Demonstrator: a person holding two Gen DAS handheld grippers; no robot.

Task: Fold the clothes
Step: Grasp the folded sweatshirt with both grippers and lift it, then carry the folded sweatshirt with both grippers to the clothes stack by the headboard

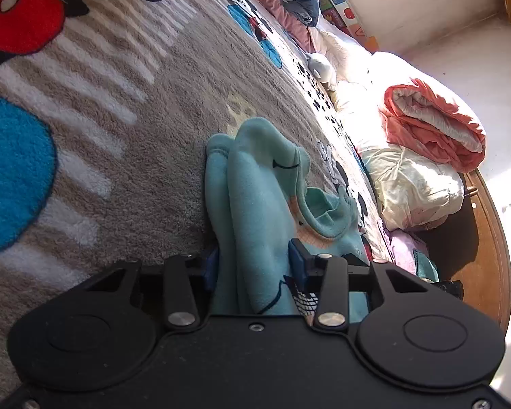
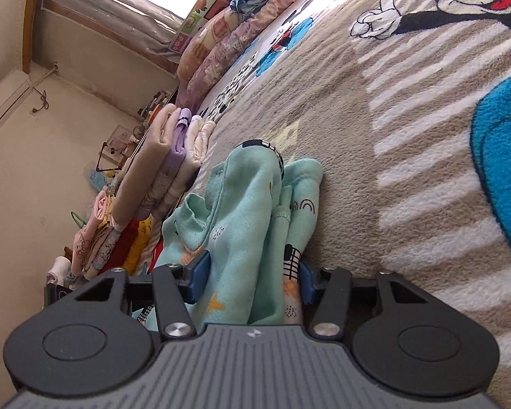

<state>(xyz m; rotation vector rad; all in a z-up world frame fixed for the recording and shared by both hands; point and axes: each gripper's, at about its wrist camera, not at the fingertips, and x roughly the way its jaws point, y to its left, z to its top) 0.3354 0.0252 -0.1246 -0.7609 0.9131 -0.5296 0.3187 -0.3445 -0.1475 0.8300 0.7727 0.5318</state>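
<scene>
Two views: one mint-green garment is held at two places, one by each gripper, above a cartoon-print blanket.
Left wrist, hold: the garment [image 1: 252, 204] is pinched between the blue pads of the left gripper [image 1: 253, 266], whose jaws are drawn in on a thick bundle of cloth.
Left wrist, place: the garment hangs bunched just over the blanket [image 1: 126, 129], whether touching it cannot be told; a coral-and-white quilt [image 1: 432, 126] lies well beyond it, at the blanket's far edge.
Left wrist, axis: the long folds run straight away from the jaws, toward the pillows at the head of the blanket.
Right wrist, hold: the right gripper [image 2: 250, 277] is clamped on another gathered part of the garment [image 2: 248, 211], with printed cloth filling the gap between its pads.
Right wrist, place: a stack of folded clothes [image 2: 173, 156] stands just beside the garment, on the blanket [image 2: 391, 143].
Right wrist, axis: here too the ridges point away from the jaws.
Reason, judged: two edges are probably held so that the cloth can be spread or doubled over.
</scene>
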